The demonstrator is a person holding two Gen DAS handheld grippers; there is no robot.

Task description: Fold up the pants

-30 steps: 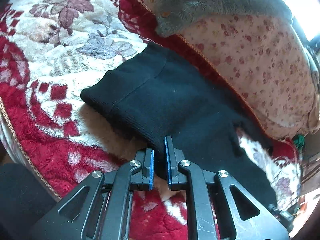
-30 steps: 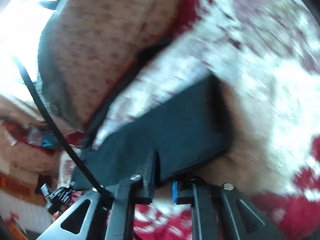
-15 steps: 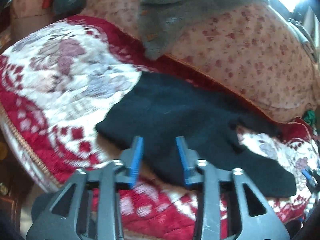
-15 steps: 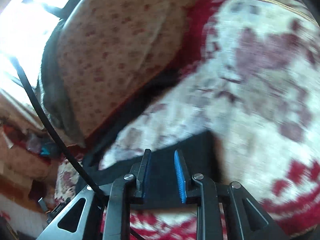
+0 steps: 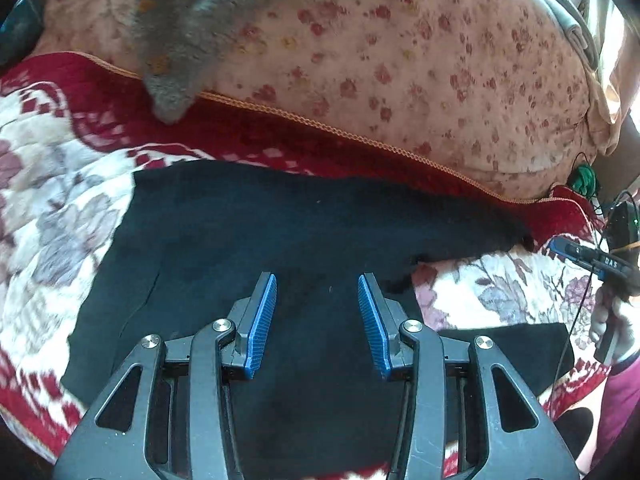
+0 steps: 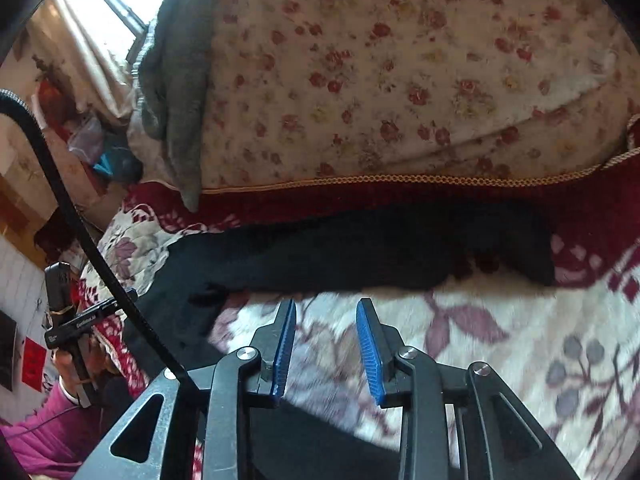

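1. The black pants (image 5: 304,220) lie spread flat on a red and white flowered blanket (image 5: 52,208) that covers the bed, with the waist end toward the left of the left wrist view and one leg running off to the right.
2. The left gripper (image 5: 317,320) hangs over the wide upper part of the pants. Its blue-padded fingers (image 5: 262,320) stand spread apart, with only the dark cloth beneath them and nothing pinched.
3. The right gripper (image 6: 326,346) hovers over bare blanket, just on the near side of the pants leg. Its fingers (image 6: 370,350) are opening and hold nothing; the flowered blanket shows in the gap between them.
4. In the right wrist view the pants (image 6: 360,248) stretch across the middle of the picture, their far edge along the red border of the blanket (image 6: 500,340).
5. Behind the blanket rises a pale quilt (image 5: 420,60) printed with small red flowers, edged by a golden braid.
6. A grey fleecy garment (image 5: 188,28) drapes over the quilt, and its tip hangs down to the red border.
7. At the right edge of the left wrist view a hand (image 5: 612,320) grips the other tool's handle; the blur there makes its fingers hard to make out.
8. A black cable (image 6: 80,224) curves down the left side of the right wrist view.
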